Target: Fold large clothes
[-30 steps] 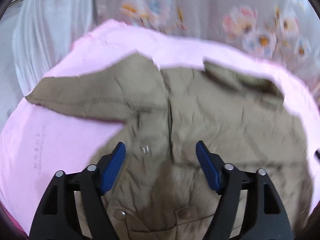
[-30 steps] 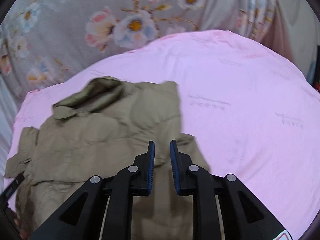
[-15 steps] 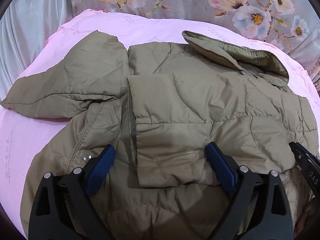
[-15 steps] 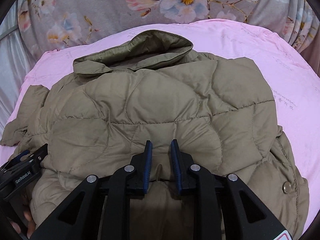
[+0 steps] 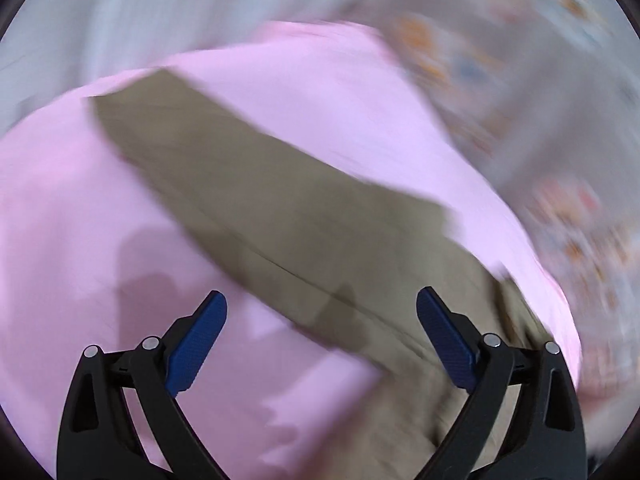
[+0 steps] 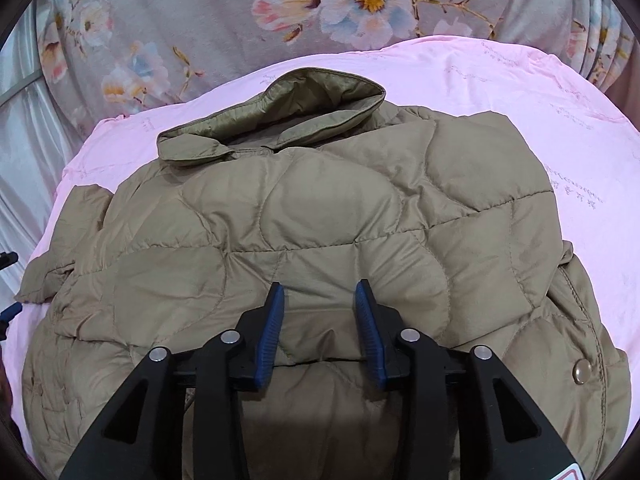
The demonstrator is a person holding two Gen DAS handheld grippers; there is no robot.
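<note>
Left tongs (image 5: 320,324) spread wide above jacket sleeve (image 5: 256,184); right tongs (image 6: 320,312) released over quilted jacket (image 6: 340,216).

Left gripper (image 5: 318,320): black plastic arms w/ triangular cut-outs, silver round pivot screws, blue ribbed pads (image 5: 196,348) on the fingertips. Right gripper (image 6: 320,320): same build, black frame, silver screws, blue ribbed pads (image 6: 270,340); red/white label corner at its lower right edge.

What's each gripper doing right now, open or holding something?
Left gripper: tongs wide open, holding nothing.
Right gripper: tongs open, empty, over the jacket.
</note>
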